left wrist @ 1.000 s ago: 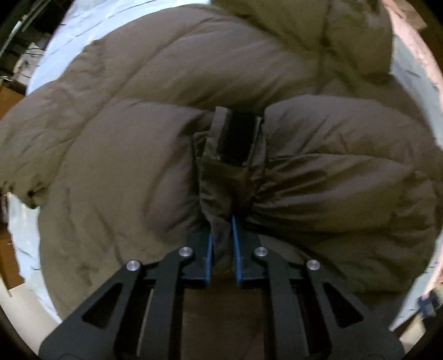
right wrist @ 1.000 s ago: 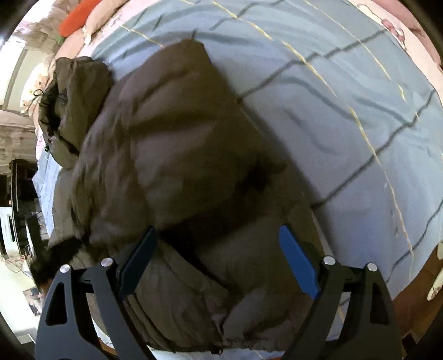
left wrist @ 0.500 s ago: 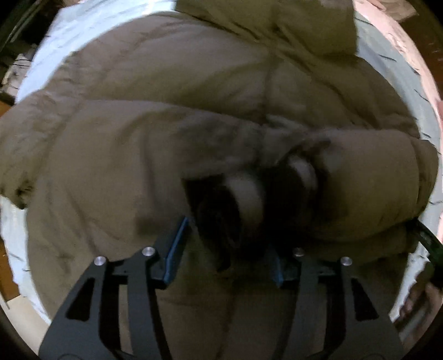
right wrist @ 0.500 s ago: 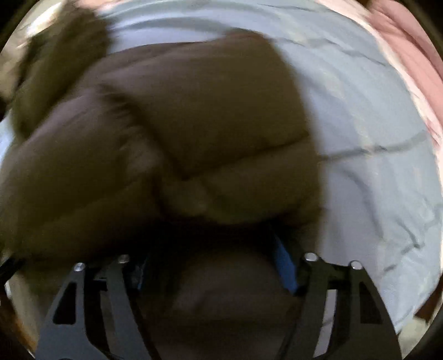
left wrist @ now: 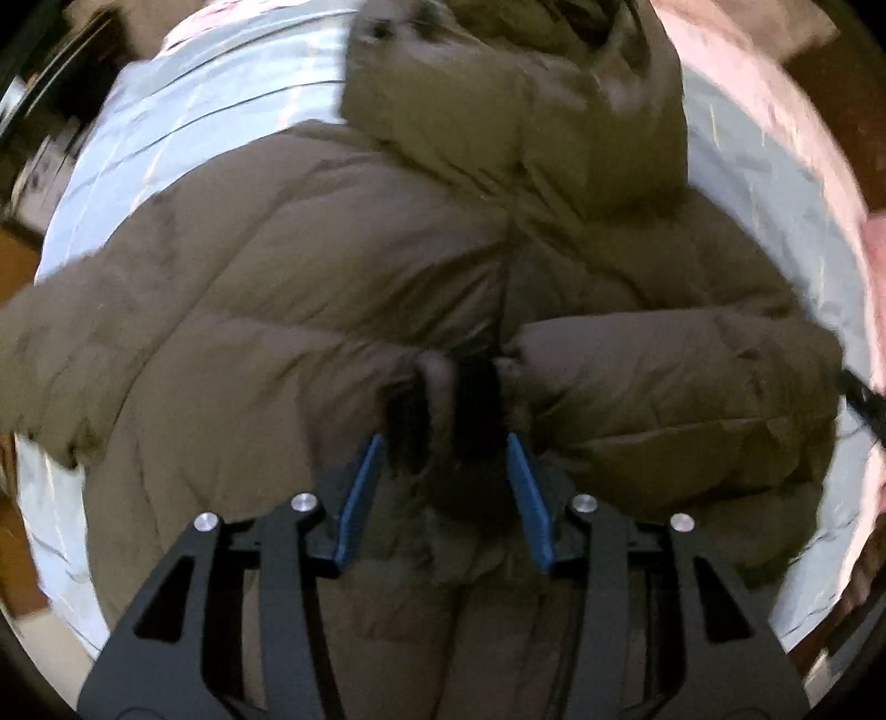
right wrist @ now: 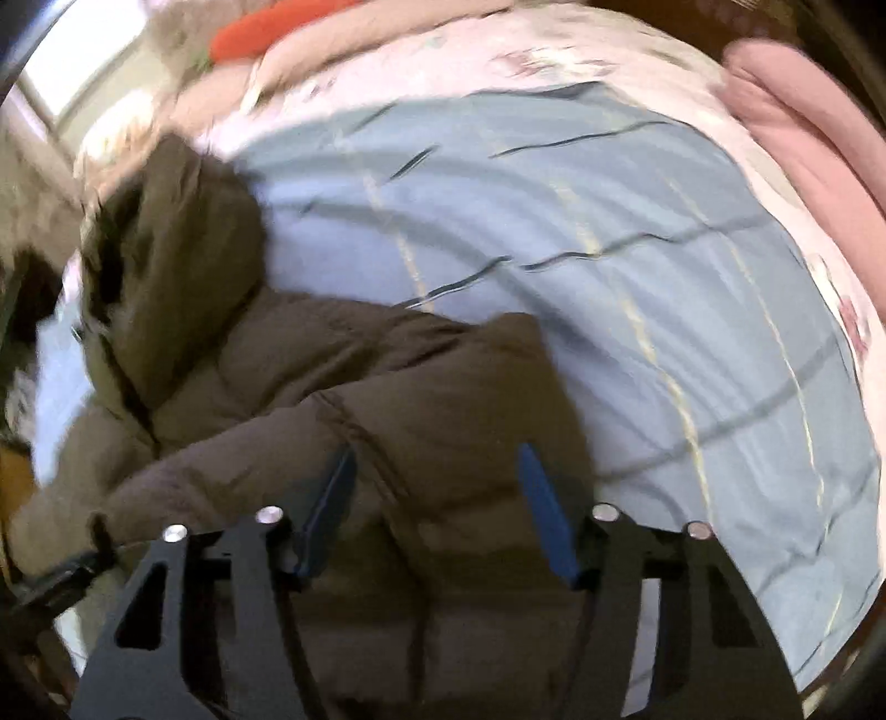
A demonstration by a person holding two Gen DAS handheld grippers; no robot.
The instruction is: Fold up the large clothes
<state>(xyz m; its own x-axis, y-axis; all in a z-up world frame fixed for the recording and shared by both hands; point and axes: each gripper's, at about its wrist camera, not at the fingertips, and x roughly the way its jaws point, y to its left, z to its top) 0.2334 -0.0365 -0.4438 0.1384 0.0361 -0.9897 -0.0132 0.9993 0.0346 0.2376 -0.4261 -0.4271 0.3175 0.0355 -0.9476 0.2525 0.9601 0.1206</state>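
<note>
The puffer jacket point(left wrist: 310, 288) is olive-brown with a dark cuff lining. Under it, the bedsheet point(right wrist: 637, 288) is pale blue, crossed by dark and yellow lines. Beyond the sheet lie a pink blanket point(right wrist: 803, 144) and an orange-red cushion point(right wrist: 260, 30).

Both fisheye views are bending hard toward black rounded corners. Motion blur is smearing the puffy jacket point(left wrist: 343, 288) and the blue bedsheet point(right wrist: 637, 310) stripes. Daylight is glaring at the right view's top left, while deep shadow is pooling between the jacket's folds.
</note>
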